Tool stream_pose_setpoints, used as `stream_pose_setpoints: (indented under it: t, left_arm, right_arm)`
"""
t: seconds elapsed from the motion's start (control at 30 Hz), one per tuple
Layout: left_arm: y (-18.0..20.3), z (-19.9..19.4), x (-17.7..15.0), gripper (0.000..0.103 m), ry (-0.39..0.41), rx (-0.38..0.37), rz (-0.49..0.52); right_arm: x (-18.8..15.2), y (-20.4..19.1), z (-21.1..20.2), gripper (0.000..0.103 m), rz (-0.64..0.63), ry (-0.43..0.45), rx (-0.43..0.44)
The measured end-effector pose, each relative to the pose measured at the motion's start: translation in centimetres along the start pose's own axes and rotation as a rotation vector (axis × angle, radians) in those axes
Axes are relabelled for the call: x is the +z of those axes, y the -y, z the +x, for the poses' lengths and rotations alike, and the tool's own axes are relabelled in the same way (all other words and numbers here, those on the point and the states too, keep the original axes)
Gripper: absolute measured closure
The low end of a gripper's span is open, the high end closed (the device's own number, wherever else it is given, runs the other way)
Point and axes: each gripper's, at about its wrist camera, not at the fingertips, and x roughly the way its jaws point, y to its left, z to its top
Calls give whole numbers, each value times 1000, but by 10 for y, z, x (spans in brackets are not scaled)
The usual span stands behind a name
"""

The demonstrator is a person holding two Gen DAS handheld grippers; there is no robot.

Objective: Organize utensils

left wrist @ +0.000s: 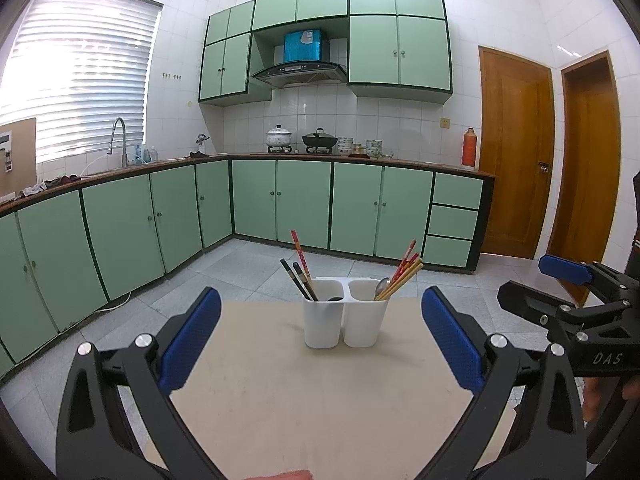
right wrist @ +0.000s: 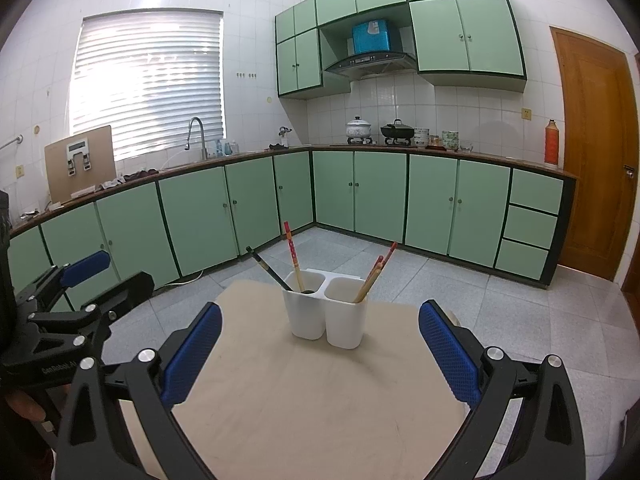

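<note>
A white two-compartment utensil holder (left wrist: 344,322) (right wrist: 326,316) stands on a beige table (left wrist: 280,400) (right wrist: 304,408). Its left cup holds black chopsticks (left wrist: 298,280) (right wrist: 269,269) and a red-topped chopstick (left wrist: 300,252) (right wrist: 291,250). Its right cup holds red and wooden chopsticks (left wrist: 404,274) (right wrist: 374,274) and a metal spoon (left wrist: 382,286). My left gripper (left wrist: 320,340) is open and empty, short of the holder. My right gripper (right wrist: 320,348) is open and empty, also short of it. The left wrist view shows the right gripper at the right edge; the right wrist view shows the left gripper at the left edge.
Green kitchen cabinets (left wrist: 280,200) line the far walls, with a sink faucet (left wrist: 118,136), pots (left wrist: 280,136) and a range hood (left wrist: 300,72). Wooden doors (left wrist: 516,152) stand at the right. Grey tile floor (left wrist: 240,268) surrounds the table.
</note>
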Motion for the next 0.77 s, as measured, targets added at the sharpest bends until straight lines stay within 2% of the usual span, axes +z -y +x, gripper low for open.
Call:
stream_pose_setpoints:
  t: [0.77]
  left_arm:
    - [-6, 7, 1, 6, -10, 5, -18]
  right_arm:
    - [-2, -1, 6, 6, -7, -16, -5]
